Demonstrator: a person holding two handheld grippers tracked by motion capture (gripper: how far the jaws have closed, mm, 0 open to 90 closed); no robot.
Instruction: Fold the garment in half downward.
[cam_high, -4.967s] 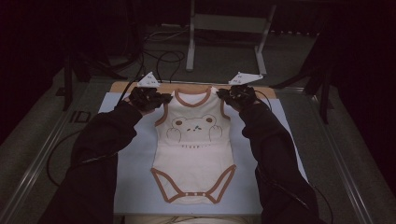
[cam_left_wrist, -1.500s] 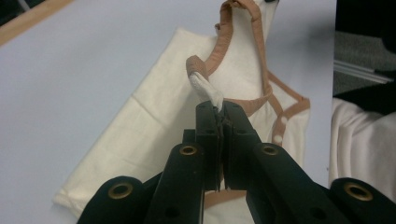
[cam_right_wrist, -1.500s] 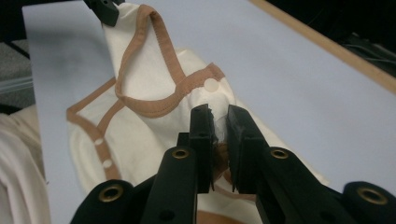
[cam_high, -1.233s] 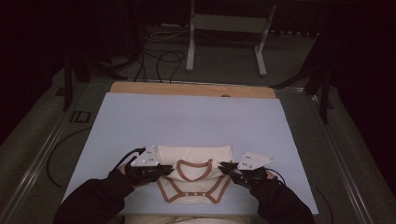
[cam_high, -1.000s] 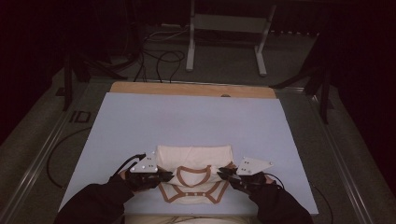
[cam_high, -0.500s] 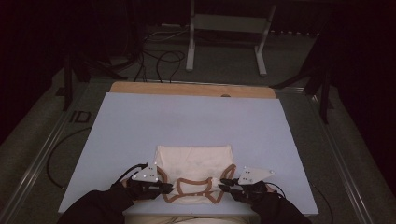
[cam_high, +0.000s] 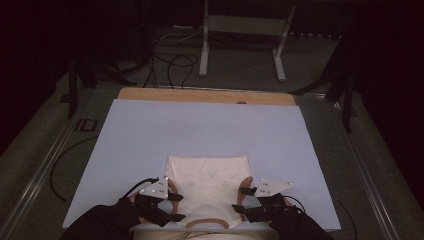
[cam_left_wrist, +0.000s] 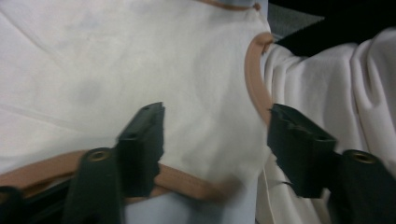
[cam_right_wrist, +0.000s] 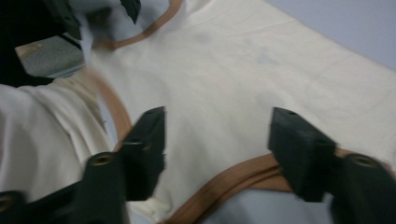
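A cream baby bodysuit with brown trim lies folded in half on the pale blue mat, its neckline at the near edge. My left gripper sits at its near left corner and my right gripper at its near right corner. Both have just been opening. In the left gripper view the left gripper straddles the cloth and its trim without pressing on them. The right gripper stands the same way over the fabric.
A bare wooden strip edges the mat's far side. Beyond it stand a metal frame and loose cables on the floor. A person's white garment hangs at the table's near edge.
Both grippers drew the bodysuit's shoulders toward the near edge, folding it over. Their jaws have since opened and let the shoulders go.
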